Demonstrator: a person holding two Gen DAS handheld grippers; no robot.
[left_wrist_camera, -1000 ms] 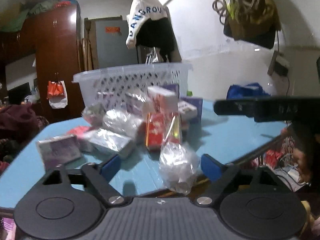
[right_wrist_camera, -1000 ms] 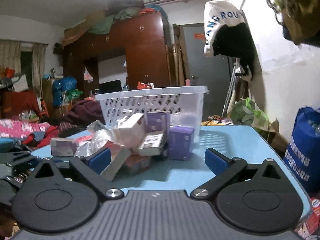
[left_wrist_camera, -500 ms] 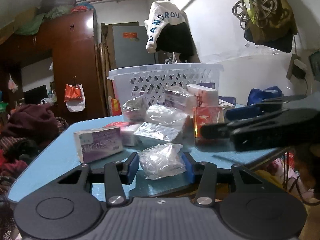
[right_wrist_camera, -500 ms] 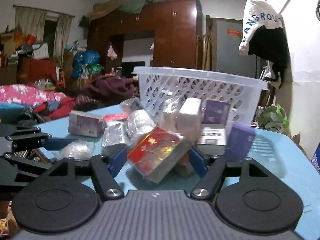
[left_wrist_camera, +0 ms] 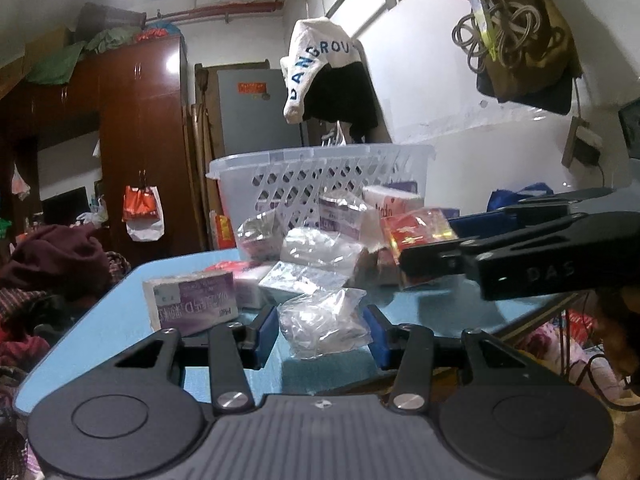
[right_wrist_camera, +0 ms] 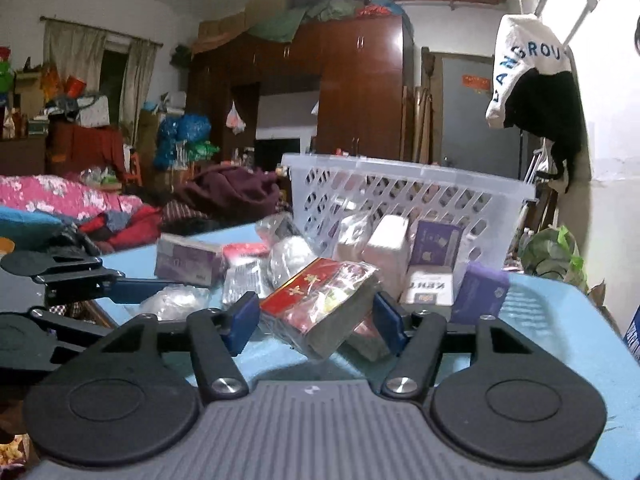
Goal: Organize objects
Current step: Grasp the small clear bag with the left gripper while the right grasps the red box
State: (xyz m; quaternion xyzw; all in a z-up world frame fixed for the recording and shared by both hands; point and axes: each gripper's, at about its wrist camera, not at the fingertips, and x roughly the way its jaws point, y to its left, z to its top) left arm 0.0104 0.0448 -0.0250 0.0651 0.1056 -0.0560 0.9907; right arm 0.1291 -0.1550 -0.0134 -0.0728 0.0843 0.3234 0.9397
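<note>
The left tongs (left_wrist_camera: pixel 323 330) are pinched onto a clear plastic bag (left_wrist_camera: pixel 324 322), with one blue pad on each side of it. The right tongs (right_wrist_camera: pixel 316 316) are squeezing a red box (right_wrist_camera: pixel 320 300) that sits tilted, its long side running across between the pads. Both things are just above the blue bench (left_wrist_camera: pixel 120 308). The white basket (left_wrist_camera: pixel 320 176) stands straight ahead of both tongs, behind the pile of packs. The right tongs look a bit closer to it, so the box could go in first.
</note>
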